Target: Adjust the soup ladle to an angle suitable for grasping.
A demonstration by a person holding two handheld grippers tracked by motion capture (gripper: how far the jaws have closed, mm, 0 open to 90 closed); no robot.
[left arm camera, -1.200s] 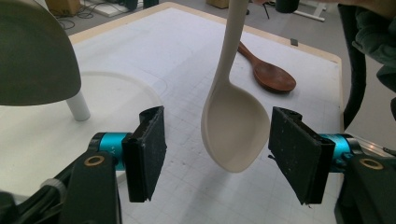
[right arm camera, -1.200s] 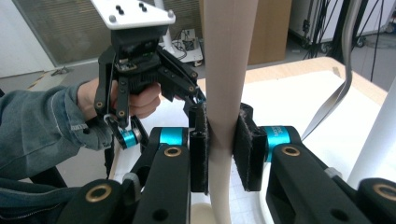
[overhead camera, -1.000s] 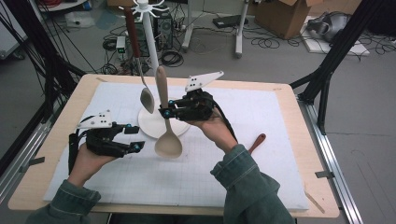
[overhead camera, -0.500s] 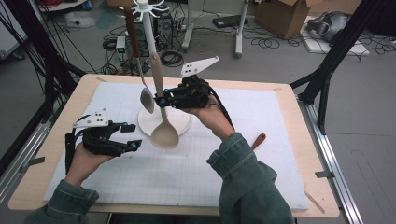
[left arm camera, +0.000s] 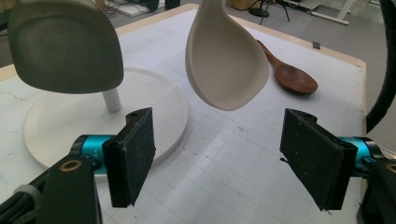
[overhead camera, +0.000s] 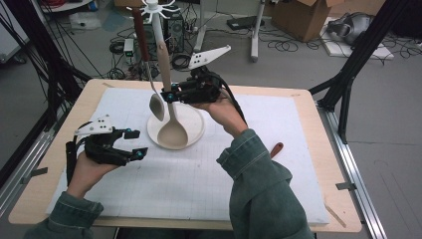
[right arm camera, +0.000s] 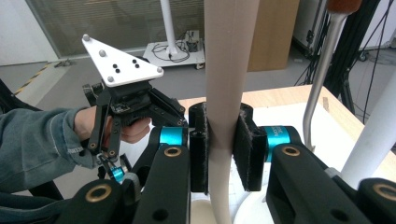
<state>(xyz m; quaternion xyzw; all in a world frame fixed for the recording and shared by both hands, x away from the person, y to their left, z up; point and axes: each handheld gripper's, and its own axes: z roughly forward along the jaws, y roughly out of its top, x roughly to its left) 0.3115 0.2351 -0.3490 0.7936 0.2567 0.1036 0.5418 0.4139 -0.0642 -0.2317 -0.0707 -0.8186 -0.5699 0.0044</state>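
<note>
A beige spoon (overhead camera: 172,133) hangs upright over the white stand's round base (overhead camera: 191,115). My right gripper (overhead camera: 169,95) is shut on its handle (right arm camera: 224,70), with both pads pressed against it. A grey metal spoon (overhead camera: 157,105) with a brown grip hangs from the stand's hooks just left of it. My left gripper (overhead camera: 137,143) hovers low over the mat at the left. Its jaws have just been opening and nothing is between them (left arm camera: 219,154). Ahead of it hang the beige bowl (left arm camera: 224,65) and the grey bowl (left arm camera: 65,46).
A brown wooden spoon (overhead camera: 276,149) lies on the white gridded mat (overhead camera: 199,179) at the right, beside the right sleeve. The stand's white pole (overhead camera: 158,25) rises from the base. Cables, boxes and black frame legs surround the table.
The right gripper has lifted the beige spoon higher and toward the stand's pole. The left gripper's jaws have spread wider while that hand stayed put.
</note>
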